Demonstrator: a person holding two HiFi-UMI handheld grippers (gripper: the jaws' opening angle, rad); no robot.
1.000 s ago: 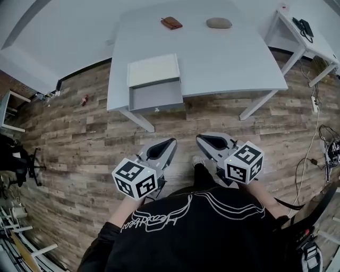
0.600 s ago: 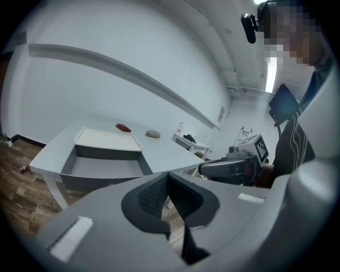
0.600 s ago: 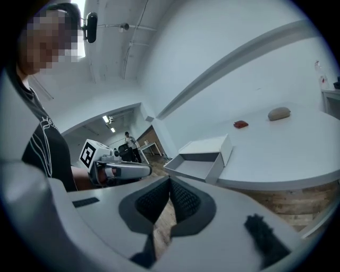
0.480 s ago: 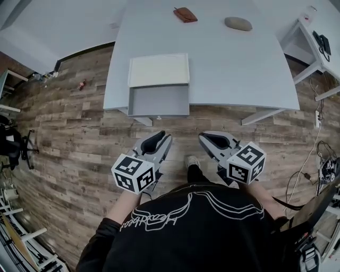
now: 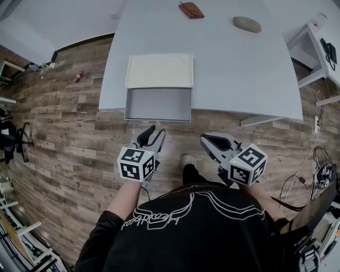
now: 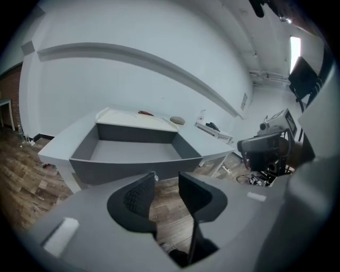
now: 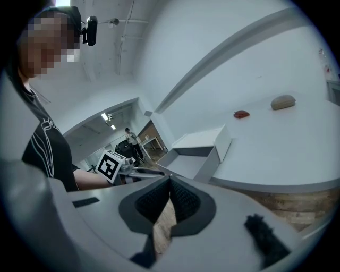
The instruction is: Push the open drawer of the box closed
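Observation:
A white-topped box (image 5: 159,70) sits at the near edge of the white table (image 5: 239,64). Its grey drawer (image 5: 158,103) is pulled out toward me, past the table edge, and is empty. My left gripper (image 5: 152,133) hangs just short of the drawer front; its jaws are opening and nothing is between them. In the left gripper view the drawer (image 6: 135,151) fills the middle, right beyond the gripper (image 6: 166,183). My right gripper (image 5: 210,139) is held lower right of the drawer and is shut on nothing (image 7: 169,180). The right gripper view shows the box (image 7: 204,139) from the side.
A reddish-brown object (image 5: 191,9) and a grey stone-like lump (image 5: 247,24) lie at the table's far side. A small white side table (image 5: 319,40) stands to the right. Wooden floor (image 5: 64,133) lies under me, and the table's legs stand near the drawer.
The table and drawer have come closer in the head view. My left gripper has moved forward toward the drawer front and its jaws have parted. The right gripper has stayed about where it was.

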